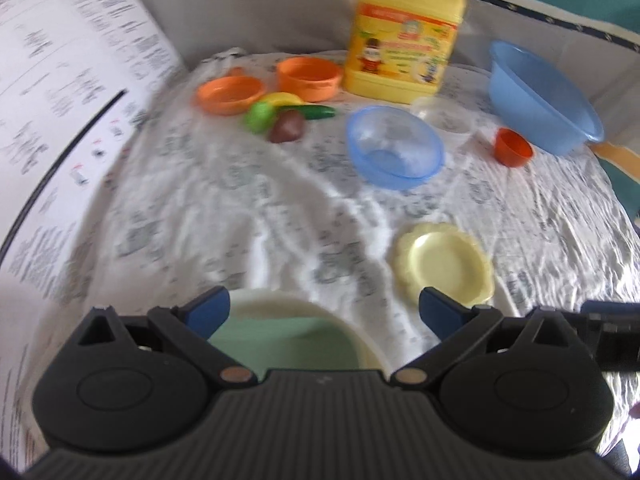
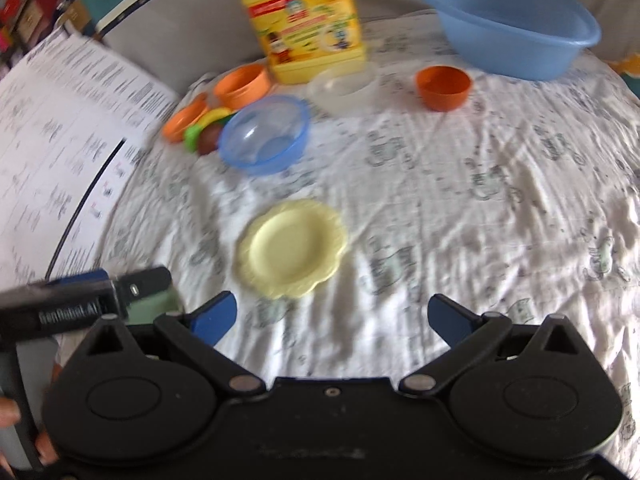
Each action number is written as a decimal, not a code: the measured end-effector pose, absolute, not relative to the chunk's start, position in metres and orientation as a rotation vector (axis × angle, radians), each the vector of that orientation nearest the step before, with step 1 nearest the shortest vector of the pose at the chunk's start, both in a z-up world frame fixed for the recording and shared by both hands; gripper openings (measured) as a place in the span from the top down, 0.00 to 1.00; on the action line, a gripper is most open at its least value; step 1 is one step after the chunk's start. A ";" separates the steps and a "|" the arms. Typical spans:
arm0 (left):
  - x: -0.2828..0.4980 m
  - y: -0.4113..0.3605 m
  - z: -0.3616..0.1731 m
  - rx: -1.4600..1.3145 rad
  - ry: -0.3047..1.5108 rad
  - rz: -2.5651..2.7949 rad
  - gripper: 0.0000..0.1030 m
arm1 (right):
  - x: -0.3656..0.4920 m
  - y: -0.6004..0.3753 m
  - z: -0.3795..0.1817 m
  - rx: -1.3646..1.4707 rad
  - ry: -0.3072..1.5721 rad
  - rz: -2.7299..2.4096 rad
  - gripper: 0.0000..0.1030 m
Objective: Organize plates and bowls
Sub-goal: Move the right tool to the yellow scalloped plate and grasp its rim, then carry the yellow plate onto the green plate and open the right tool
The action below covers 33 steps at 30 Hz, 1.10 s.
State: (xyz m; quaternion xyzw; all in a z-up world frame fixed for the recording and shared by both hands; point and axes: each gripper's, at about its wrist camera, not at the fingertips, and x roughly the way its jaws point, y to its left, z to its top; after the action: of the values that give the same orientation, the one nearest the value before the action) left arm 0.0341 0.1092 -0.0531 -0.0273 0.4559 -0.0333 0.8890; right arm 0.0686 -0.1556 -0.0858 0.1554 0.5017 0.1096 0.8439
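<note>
your pale yellow scalloped plate [image 2: 292,249] lies flat on the wrinkled printed cloth [image 2: 480,208], near the middle, just beyond your right gripper [image 2: 330,318], whose blue-tipped jaws stand wide apart with nothing between them. your left gripper [image 1: 323,312] also has its jaws spread, and a cream-rimmed dish with a green inside [image 1: 288,338] sits between and under them; you cannot tell from these views whether the fingers touch it. the yellow plate is just to the right of that gripper. farther off, a clear blue bowl [image 2: 265,133] stands upright, with a clear container [image 2: 344,84] just behind it and a small dark orange cup [image 2: 442,86] to the right. a large blue basin [image 2: 508,24] sits at the far right. at the far left are two orange bowls [image 1: 272,82] and some toy fruit [image 1: 280,114], near a tall yellow jug [image 1: 404,32]. printed sheets [image 1: 60,100] lie along the left edge.
</note>
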 end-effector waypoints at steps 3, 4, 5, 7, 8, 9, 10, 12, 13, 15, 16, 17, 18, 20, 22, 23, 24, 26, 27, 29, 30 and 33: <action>0.043 0.091 -0.056 -0.017 0.936 -0.107 0.00 | 0.079 -0.168 -0.091 0.383 1.062 0.207 0.03; 0.047 0.086 -0.057 -0.012 0.934 -0.117 0.00 | 0.085 -0.170 -0.093 0.403 1.064 0.199 0.05; 0.051 0.081 -0.059 -0.011 0.933 -0.129 0.00 | 0.089 -0.172 -0.095 0.419 1.066 0.196 0.09; 0.058 0.073 -0.062 -0.009 0.936 -0.154 0.03 | 0.097 -0.175 -0.100 0.453 1.072 0.189 0.17; 0.062 0.069 -0.064 -0.007 0.938 -0.157 0.03 | 0.103 -0.177 -0.104 0.474 1.076 0.191 0.24; 0.065 0.067 -0.067 -0.011 0.943 -0.170 0.04 | 0.108 -0.178 -0.107 0.497 1.085 0.195 0.30; 0.069 0.064 -0.069 -0.020 0.947 -0.185 0.10 | 0.112 -0.178 -0.111 0.513 1.093 0.200 0.33; 0.075 0.061 -0.073 -0.033 0.962 -0.211 0.19 | 0.119 -0.177 -0.116 0.539 1.103 0.210 0.45; 0.078 0.060 -0.075 -0.034 0.968 -0.223 0.24 | 0.121 -0.176 -0.119 0.549 1.109 0.214 0.48; 0.083 0.057 -0.079 -0.035 0.984 -0.249 0.35 | 0.126 -0.175 -0.125 0.570 1.123 0.225 0.59; 0.086 0.056 -0.081 -0.038 0.994 -0.258 0.42 | 0.129 -0.174 -0.128 0.580 1.133 0.230 0.60; 0.088 0.056 -0.084 -0.047 1.007 -0.269 0.44 | 0.131 -0.171 -0.130 0.585 1.138 0.232 0.63; 0.090 0.056 -0.086 -0.056 1.016 -0.276 0.46 | 0.133 -0.169 -0.132 0.588 1.141 0.237 0.66; 0.093 0.056 -0.089 -0.069 1.029 -0.291 0.48 | 0.135 -0.167 -0.134 0.587 1.144 0.252 0.70; 0.095 0.055 -0.092 -0.069 1.037 -0.305 0.48 | 0.138 -0.163 -0.135 0.577 1.145 0.267 0.71; 0.096 0.054 -0.094 -0.070 1.043 -0.311 0.48 | 0.139 -0.161 -0.136 0.570 1.147 0.269 0.71; 0.096 0.054 -0.096 -0.071 1.051 -0.315 0.48 | 0.140 -0.159 -0.137 0.568 1.151 0.271 0.73; 0.097 0.054 -0.099 -0.071 1.062 -0.318 0.48 | 0.140 -0.159 -0.141 0.568 1.159 0.275 0.75; 0.097 0.054 -0.100 -0.072 1.065 -0.322 0.50 | 0.140 -0.159 -0.143 0.567 1.161 0.277 0.77; 0.097 0.052 -0.101 -0.062 1.067 -0.332 0.53 | 0.138 -0.157 -0.144 0.546 1.147 0.276 0.79; 0.096 0.051 -0.101 -0.051 1.065 -0.330 0.55 | 0.138 -0.156 -0.143 0.529 1.142 0.274 0.80; 0.098 0.052 -0.103 -0.042 1.063 -0.315 0.64 | 0.138 -0.151 -0.142 0.469 1.123 0.271 0.80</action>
State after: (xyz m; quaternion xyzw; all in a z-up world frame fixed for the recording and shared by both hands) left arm 0.0978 0.0517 -0.1025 -0.0199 0.5046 -0.1495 0.8501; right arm 0.1383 -0.1505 -0.1416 0.2194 0.5258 0.1270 0.8120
